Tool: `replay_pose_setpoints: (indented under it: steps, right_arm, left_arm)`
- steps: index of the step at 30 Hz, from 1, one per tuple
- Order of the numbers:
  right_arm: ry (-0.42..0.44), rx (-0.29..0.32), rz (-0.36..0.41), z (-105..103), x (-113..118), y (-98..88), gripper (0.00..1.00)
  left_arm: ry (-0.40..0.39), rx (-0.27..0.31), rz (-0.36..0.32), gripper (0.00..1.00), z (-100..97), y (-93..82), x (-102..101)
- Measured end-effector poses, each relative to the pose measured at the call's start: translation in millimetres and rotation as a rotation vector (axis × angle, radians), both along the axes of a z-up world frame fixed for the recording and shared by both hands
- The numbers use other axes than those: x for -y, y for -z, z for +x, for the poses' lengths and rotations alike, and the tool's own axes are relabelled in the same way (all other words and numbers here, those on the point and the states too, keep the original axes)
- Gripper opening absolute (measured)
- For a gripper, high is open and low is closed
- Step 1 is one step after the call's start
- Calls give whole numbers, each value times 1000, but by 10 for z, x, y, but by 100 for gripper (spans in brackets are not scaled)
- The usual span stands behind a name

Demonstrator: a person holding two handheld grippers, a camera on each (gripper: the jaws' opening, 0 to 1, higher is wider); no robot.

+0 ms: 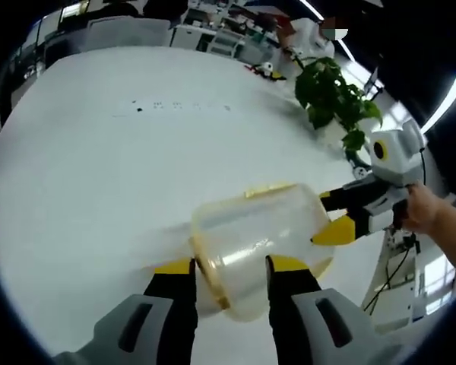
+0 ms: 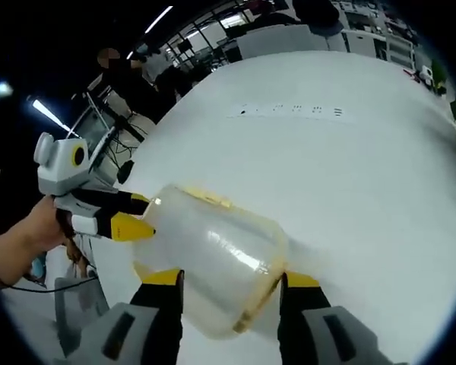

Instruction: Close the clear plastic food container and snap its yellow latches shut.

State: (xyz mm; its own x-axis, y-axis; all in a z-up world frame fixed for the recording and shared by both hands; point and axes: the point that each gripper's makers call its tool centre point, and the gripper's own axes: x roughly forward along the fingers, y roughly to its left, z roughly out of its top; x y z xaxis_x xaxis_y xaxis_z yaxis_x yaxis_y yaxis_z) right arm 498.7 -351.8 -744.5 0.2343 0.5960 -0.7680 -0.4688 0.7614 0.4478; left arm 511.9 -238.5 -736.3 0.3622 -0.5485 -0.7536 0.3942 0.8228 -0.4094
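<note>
Opposed close views along each tool, sharing container (image 1: 254, 247) (image 2: 216, 258), white table (image 1: 99, 175) (image 2: 349, 175)

Both grey, yellow-tipped grippers, left (image 1: 229, 268) & right (image 2: 230, 281), are held low & level, fingers clamped from opposite ends; bare hand (image 1: 424, 209) grips right one's handle.

Clear plastic food container (image 1: 260, 245) tipped on its side over the white desk (image 1: 99, 167).

Its frosted, rounded body shows a yellow-trimmed rim (image 2: 260, 298) near the camera in the right gripper view, and a yellow latch (image 1: 267, 189) lies along its upper edge. Whether it rests on the desk cannot be told.
</note>
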Motion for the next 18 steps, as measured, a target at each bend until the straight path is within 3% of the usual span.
replay_pose_setpoints:
  steps: [8, 18]
  right_arm:
    - [-27, 20, -24, 18, 20, 5, 52]
    - [-92, 69, -76, 36, 36, -61, 52]
  left_arm:
    - [33, 12, 24, 43, -11, 18, -44]
    - [103, 47, 46, 41, -35, -36, -20]
